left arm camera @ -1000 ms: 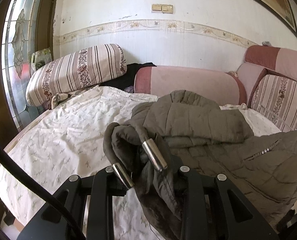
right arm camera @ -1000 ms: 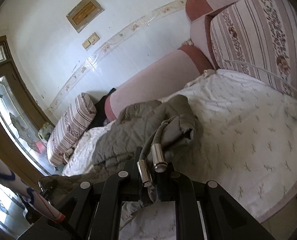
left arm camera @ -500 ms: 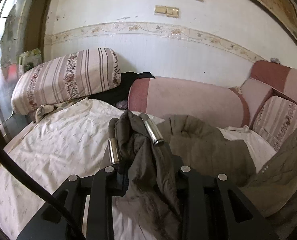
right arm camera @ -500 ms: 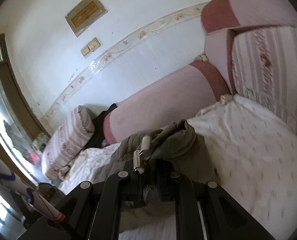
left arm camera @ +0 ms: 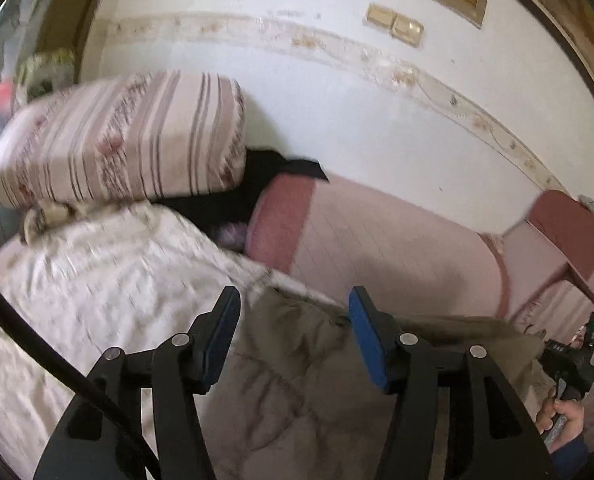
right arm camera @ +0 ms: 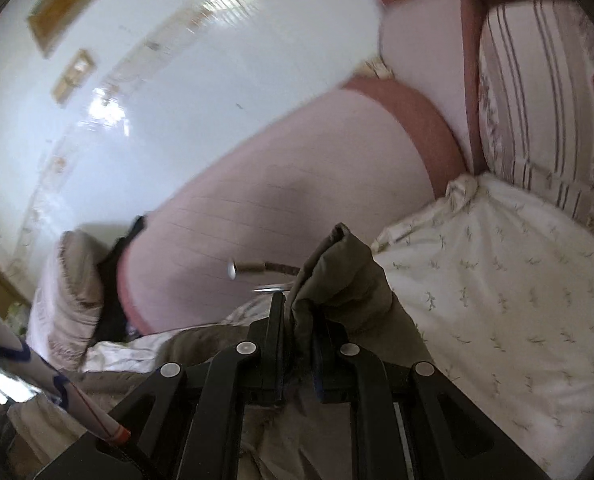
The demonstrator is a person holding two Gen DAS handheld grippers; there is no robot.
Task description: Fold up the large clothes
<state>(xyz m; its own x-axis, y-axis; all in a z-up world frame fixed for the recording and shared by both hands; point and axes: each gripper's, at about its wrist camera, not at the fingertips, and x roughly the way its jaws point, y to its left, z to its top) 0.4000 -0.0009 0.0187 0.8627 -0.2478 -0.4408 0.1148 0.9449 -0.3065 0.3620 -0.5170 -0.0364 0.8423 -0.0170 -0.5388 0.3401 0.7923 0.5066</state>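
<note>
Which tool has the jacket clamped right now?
The right tool: its jaws pinch the olive jacket. The left tool is opening, nothing pinched, jacket lying below.

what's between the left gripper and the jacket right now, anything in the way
Nothing visible. The left gripper is opening with bare pads, and the olive jacket lies directly beneath and ahead of it on the white sheet.

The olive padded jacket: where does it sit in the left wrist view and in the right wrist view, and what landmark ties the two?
Left wrist view: olive padded jacket lies at bottom centre on the white sheet, below the opening jaws of the left gripper.
Right wrist view: jacket bunched at centre, clamped in the right gripper.
Shared landmark: the pink bolster against the wall.
</note>
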